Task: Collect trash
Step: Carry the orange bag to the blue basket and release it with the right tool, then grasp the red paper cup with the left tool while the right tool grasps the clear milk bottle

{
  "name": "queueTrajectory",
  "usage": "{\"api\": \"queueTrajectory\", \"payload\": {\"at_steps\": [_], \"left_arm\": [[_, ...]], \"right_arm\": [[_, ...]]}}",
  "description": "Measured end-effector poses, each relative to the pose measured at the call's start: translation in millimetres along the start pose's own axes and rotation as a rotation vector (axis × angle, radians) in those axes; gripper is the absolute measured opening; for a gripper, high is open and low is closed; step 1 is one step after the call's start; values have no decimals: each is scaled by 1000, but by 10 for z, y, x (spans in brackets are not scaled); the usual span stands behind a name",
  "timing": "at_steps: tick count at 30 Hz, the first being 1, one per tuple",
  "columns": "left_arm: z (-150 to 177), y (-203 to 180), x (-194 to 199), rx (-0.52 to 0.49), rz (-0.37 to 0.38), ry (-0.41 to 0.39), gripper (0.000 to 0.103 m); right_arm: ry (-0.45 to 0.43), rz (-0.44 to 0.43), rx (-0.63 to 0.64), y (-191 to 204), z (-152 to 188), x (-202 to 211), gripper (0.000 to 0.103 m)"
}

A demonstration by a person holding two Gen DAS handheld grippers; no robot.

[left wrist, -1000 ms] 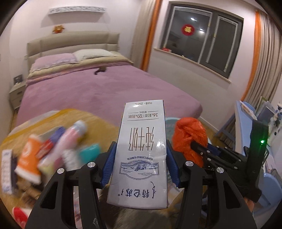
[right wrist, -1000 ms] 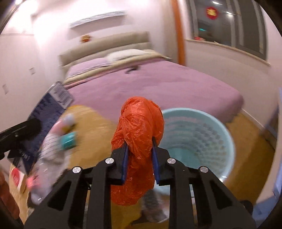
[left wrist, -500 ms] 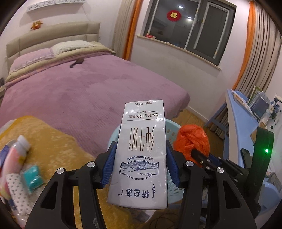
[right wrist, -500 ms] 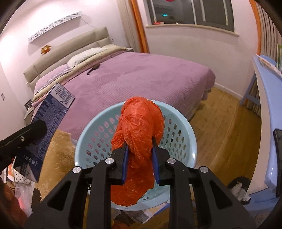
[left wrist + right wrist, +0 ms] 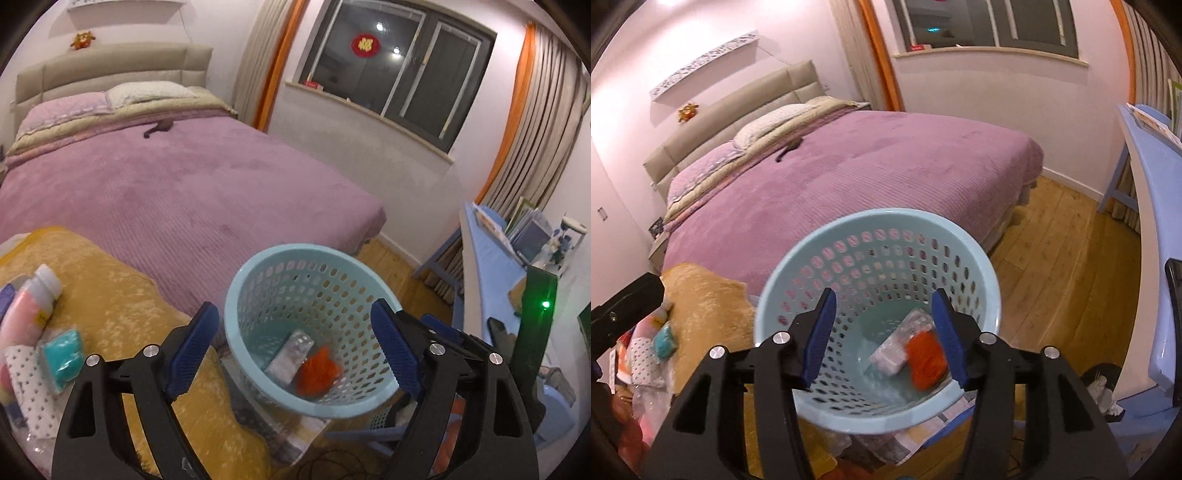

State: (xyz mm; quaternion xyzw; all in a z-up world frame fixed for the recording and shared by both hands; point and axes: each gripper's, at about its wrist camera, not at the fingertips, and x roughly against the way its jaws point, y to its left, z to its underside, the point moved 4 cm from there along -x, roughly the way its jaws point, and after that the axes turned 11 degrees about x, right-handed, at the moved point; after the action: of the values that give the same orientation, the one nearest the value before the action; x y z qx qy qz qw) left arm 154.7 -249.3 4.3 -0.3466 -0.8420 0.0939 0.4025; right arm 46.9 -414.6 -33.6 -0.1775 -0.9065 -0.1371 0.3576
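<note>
Both tongs spread, empty; milk carton (image 5: 290, 356) lies flat in basket (image 5: 236, 295), long axis diagonal.

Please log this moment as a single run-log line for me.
left gripper: open, empty | right gripper: open, empty | milk carton and orange bag: inside blue basket | more trash on yellow blanket

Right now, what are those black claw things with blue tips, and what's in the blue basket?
A person holds two grabbing tools, one in each hand, and each carries a camera looking out along its two fingers. One picture is from the left claw, the other from the right claw. Both are open and hold nothing. Below them is a light blue basket with a milk carton and an orange plastic bag inside. More trash lies on the yellow blanket, beside the purple bed.
</note>
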Motion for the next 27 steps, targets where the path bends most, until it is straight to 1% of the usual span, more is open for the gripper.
{"api": "queueTrajectory", "payload": {"at_steps": [2,5,8,10,12,13,16,18,19,20,22,24,27], "left_arm": [[-7,13,183,9,14,-30,82],[-43,64,504,22,24,-89,82],[-41,168,888,32,15,-149,82],[2,284,1177,38,-12,-193,82],[90,482,1495,62,-57,-230,82],[119,563,1591,72,-78,-236,82],[292,965,1980,127,-214,-260,82],[371,1181,2171,159,-269,-268,82],[462,1358,2294,185,-319,-270,82],[503,1468,2378,199,-347,-271,82],[672,1756,2545,237,-431,-268,82],[839,2017,2695,283,-488,-262,82],[1026,2318,2803,356,-524,-237,82]], "right_arm": [[-15,-17,17,85,-29,85,51],[-55,-50,65,318,-73,275,51],[-103,-99,109,592,-98,499,51],[-131,-147,141,816,-84,650,51],[-154,-192,176,1054,-34,773,51],[-162,-218,195,1176,-2,828,51],[-172,-295,248,1540,126,947,51],[-169,-341,280,1788,242,996,51],[-166,-362,297,1908,300,1010,51],[-161,-381,313,2020,358,1019,51],[-142,-416,354,2283,486,1019,51],[-118,-442,396,2500,614,995,51],[-71,-478,451,2787,822,940,51]]}}
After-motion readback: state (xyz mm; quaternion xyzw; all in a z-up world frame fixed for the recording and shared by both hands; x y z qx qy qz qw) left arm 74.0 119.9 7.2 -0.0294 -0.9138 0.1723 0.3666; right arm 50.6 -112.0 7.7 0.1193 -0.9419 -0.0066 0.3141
